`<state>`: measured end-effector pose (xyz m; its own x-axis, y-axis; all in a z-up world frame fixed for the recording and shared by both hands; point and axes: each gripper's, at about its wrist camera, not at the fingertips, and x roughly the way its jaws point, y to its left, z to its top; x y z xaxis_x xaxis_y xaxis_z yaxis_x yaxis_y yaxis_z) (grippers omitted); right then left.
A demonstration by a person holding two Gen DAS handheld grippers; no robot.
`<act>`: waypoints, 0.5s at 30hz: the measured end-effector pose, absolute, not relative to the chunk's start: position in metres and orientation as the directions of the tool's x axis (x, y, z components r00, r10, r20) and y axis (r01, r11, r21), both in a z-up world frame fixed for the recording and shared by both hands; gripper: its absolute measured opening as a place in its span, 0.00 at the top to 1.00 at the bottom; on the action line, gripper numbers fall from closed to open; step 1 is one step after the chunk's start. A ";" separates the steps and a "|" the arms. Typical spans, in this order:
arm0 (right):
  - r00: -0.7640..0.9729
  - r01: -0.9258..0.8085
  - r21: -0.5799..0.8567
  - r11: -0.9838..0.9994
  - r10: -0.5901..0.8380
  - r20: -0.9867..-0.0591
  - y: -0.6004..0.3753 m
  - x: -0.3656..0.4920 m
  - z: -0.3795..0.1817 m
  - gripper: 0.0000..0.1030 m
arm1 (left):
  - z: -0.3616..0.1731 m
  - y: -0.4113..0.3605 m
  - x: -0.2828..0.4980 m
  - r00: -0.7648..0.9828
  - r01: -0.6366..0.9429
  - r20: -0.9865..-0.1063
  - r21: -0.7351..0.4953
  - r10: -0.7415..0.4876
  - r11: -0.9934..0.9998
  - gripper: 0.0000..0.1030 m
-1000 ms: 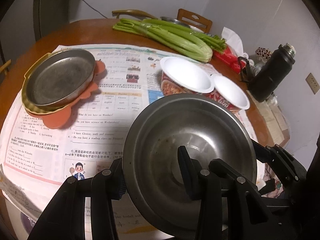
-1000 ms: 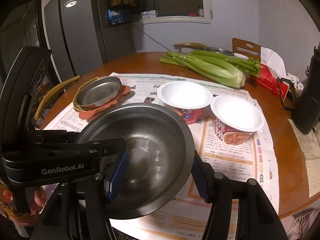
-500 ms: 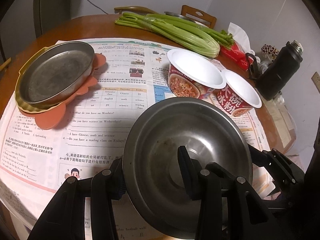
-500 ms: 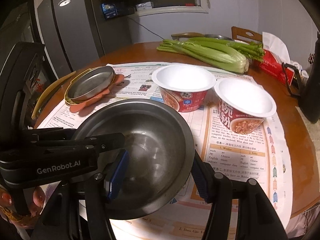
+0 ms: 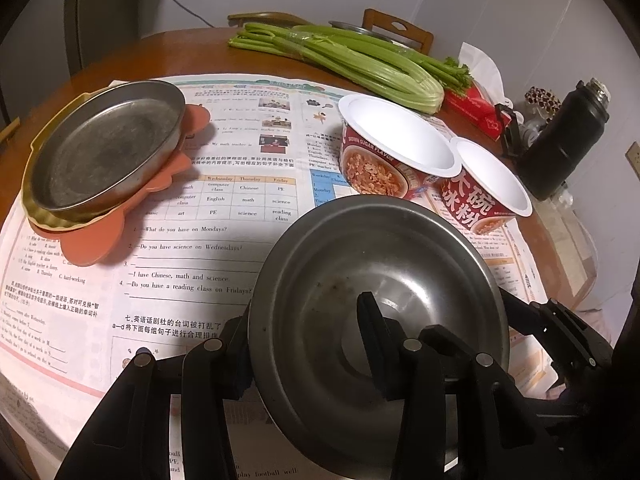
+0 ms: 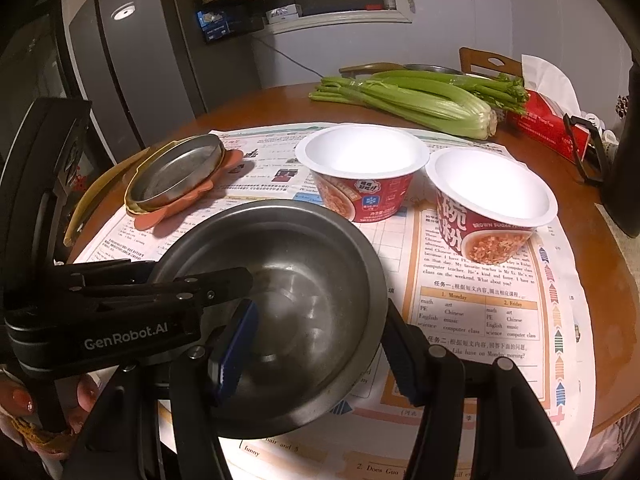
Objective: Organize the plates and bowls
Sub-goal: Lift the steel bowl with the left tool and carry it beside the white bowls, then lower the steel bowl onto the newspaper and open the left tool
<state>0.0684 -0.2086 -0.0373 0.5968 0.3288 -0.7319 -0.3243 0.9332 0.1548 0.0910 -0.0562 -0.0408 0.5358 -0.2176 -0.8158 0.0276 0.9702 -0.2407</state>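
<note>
Left wrist view. The steel bowl (image 5: 380, 312) fills the lower centre of the frame, held over the printed paper sheet (image 5: 208, 248) that covers the round wooden table (image 5: 168, 52). The left gripper (image 5: 304, 344) pinches the bowl's near wall: one finger lies inside the bowl, the other outside at lower left, so the jaws stand narrow and closed on the rim. At upper left, a shallow steel plate (image 5: 108, 148) rests on a yellow dish and an orange mat. At centre right stand two empty red paper bowls (image 5: 396, 148), rims touching. Celery (image 5: 352, 60) lies along the top; a black flask (image 5: 560, 148) stands at the right edge.

Right wrist view. The same steel bowl (image 6: 276, 304) sits at lower centre. The right gripper (image 6: 316, 348) likewise straddles its wall on the side nearest this camera, a blue-padded finger inside and the other finger outside at right, gripping the rim. The left gripper's body crosses the left of the frame, with a person's hand (image 6: 24, 404) below it at lower left.

Handling, as judged: the bowl looks thin, stiff and light, but its polished, curved wall is likely slippery. The rolled rim is the sound place to grip, with pads well down the wall. The paper bowls would crush under firm pressure.
</note>
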 end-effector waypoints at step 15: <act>0.650 -0.236 0.295 0.926 0.376 -0.660 -0.246 0.070 -0.018 0.40 | -0.012 -0.042 0.080 0.601 0.017 -0.768 -0.264 -0.221 0.964 0.54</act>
